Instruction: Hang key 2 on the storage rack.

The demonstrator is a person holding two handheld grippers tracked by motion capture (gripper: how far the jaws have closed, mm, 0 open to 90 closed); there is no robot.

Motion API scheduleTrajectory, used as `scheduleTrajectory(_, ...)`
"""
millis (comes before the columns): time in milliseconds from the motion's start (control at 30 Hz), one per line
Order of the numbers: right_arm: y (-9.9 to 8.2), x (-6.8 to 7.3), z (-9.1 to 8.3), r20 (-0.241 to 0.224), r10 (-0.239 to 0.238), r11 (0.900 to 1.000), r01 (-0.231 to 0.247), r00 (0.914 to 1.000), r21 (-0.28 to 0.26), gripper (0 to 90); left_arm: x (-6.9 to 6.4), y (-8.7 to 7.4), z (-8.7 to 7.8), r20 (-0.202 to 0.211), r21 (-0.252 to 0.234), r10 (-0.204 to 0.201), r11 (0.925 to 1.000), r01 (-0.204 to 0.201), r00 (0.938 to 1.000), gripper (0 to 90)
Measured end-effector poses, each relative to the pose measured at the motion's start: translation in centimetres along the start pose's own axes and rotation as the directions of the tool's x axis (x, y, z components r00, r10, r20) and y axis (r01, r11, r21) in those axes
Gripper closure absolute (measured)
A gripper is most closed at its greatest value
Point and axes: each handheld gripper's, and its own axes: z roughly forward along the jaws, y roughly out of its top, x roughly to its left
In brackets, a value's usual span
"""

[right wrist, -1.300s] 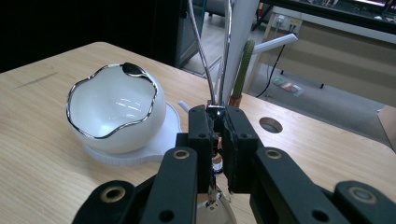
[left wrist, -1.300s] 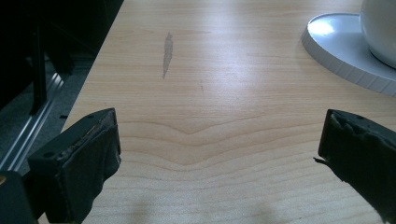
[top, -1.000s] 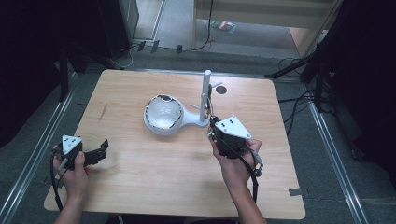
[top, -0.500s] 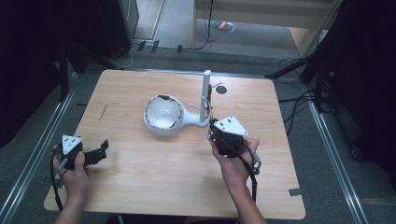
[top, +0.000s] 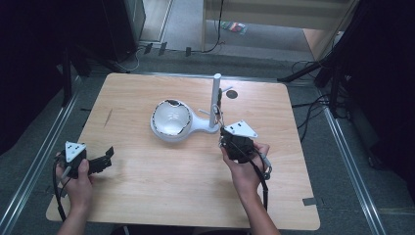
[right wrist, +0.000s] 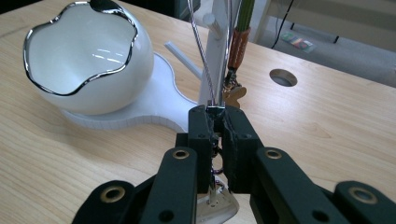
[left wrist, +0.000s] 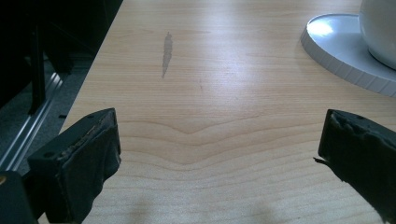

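The right gripper [right wrist: 215,122] has its fingers clamped on a necklace chain [right wrist: 200,56] at the white stand [top: 215,100], not yet freed; the left gripper [top: 100,161] gapes empty.

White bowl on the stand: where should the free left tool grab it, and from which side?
Grip the bowl's wavy chrome rim, one jaw inside and one outside, coming from the left tool's own side. The round body looks too wide and smooth, and the post and right tool crowd the far side.
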Motion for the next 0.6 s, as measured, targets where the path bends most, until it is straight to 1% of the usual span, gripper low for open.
scheduleTrajectory(167,-0.3,-0.2,0.7,0.001,0.006,0.9997,-0.006,1.0,0.022,83.8,0.0,0.0,-0.1,0.002,-0.001,-0.001,1.0,0.001,1.0,0.0)
scheduleTrajectory(367,-0.4,-0.3,1.1,-0.001,0.011,0.9994,-0.011,0.9999,0.032,83.8,-0.1,-0.1,-0.1,0.002,0.0,0.004,1.0,-0.004,1.0,0.0)
scheduleTrajectory(433,-0.4,-0.4,1.5,0.0,0.013,0.9989,-0.013,0.9999,0.044,83.8,-0.1,-0.1,-0.2,0.003,0.0,0.006,1.0,-0.006,1.0,0.0)
scheduleTrajectory(600,-0.5,-0.6,2.0,0.004,0.017,0.9985,-0.017,0.9998,0.052,83.8,-0.1,-0.2,-0.3,0.004,-0.008,0.008,0.9999,-0.008,1.0,0.0)
